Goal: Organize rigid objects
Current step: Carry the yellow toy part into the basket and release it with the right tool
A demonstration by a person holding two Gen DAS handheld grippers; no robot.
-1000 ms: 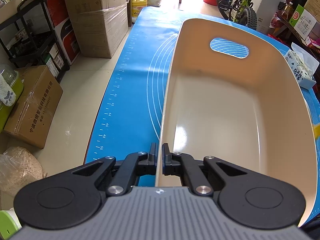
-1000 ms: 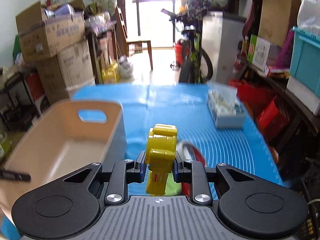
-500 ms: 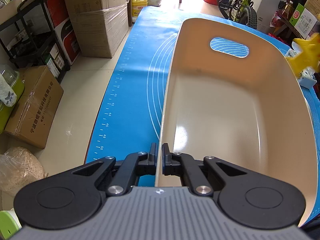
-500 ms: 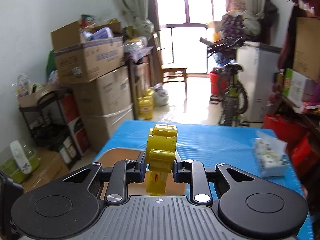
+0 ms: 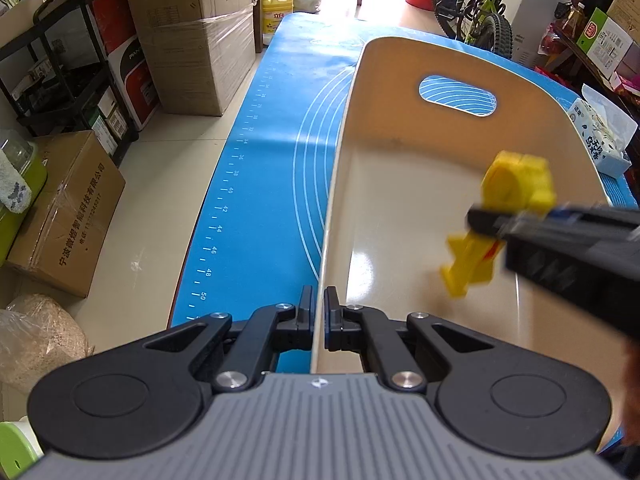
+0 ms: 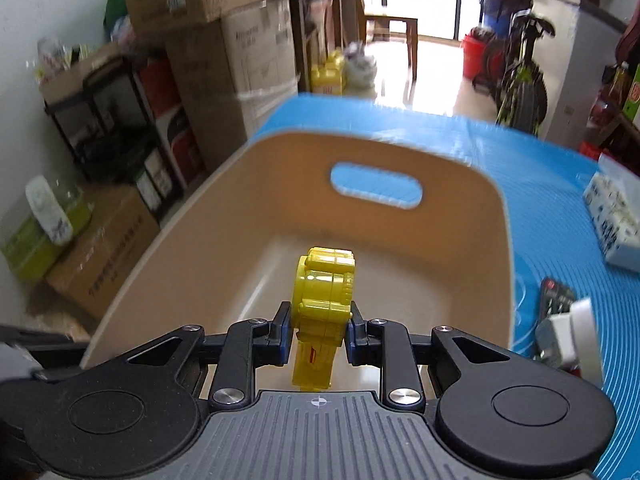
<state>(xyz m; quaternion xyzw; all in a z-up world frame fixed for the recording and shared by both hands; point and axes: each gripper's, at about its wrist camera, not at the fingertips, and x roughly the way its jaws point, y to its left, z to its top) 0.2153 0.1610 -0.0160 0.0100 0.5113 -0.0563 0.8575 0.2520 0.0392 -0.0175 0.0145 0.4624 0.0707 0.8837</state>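
1. Over on the left, the left gripper has its jaws pinched tight on the near rim of the beige bin. That looks like a bracing hold, pinning the bin on the blue mat so it doesn't slide while things go in.
2. The bin's floor is bare, with the handle cut-out at the far wall showing mat through it. Nothing has been dropped in yet.
3. Moving right, here comes the right gripper, jaws narrowed onto a yellow toy, pads squeezing its round body with the handle hanging below. It is held over the bin's inside, clear of the floor, which I'd judge is a carry just short of release.
4. Far right on the mat, a tissue pack and a small dark-and-white item I can't make out wait just outside the bin wall.
5. Against a second ago: the left view showed an empty bin with no toy anywhere; now toy and right gripper hang over it. The right view looked across the open mat then; now it looks down into the bin. The left grip hasn't budged.
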